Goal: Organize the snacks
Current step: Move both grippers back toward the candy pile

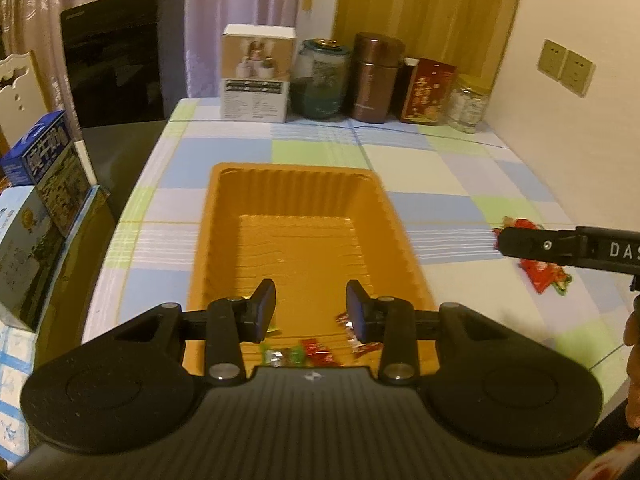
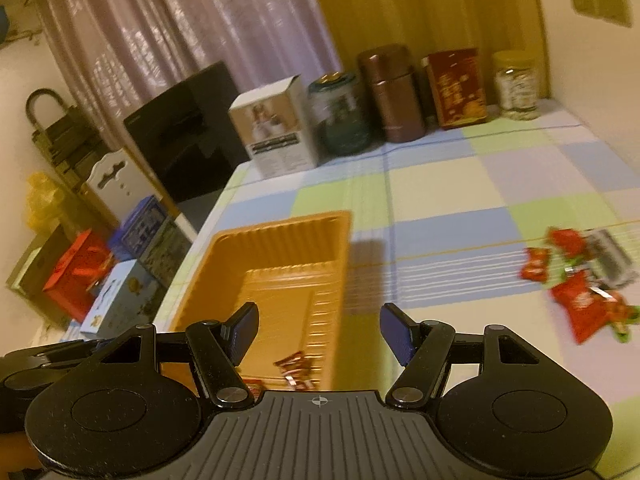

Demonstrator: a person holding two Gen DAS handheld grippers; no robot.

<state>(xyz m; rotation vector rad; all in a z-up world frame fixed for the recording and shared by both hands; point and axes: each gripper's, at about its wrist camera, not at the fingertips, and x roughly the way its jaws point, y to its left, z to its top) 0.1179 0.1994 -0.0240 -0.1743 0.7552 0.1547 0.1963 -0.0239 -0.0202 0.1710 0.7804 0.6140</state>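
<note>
The right hand-held gripper [image 2: 318,330] was seen with its blue pads spread apart and nothing between them; it was released and empty. It was held above the near right corner of an orange tray [image 2: 224,256], and a few wrapped snacks [image 2: 294,366] were seen lying in the tray just below and behind its pads. Off to its right, well apart on the checked tabletop [image 2: 440,184], a loose cluster of red-wrapped snacks [image 2: 582,304] was left unsorted, with a grey packet [image 2: 608,256] among them.

The left hand-held gripper [image 1: 310,310] was held over the near end of the same tray [image 1: 296,184]. Its pads were set fairly close together, yet a clear gap was seen and nothing was held, so it too was released. Red and green wrapped sweets [image 1: 308,354] were seen in the tray directly beneath it.

The step in hand was judged to be a return for the next snack, a piece having been placed in the tray. The next move would call for the right hand-held gripper to be carried rightward and lowered over the loose cluster, the jaws kept wide enough to straddle one wrapper, then closed across its narrow width.

The tray's long axis was seen to run away from both hand-held grippers toward the jars and boxes [image 1: 258,76] at the far edge. The largest red packet's long axis lay roughly slantwise, though blur made this uncertain.
</note>
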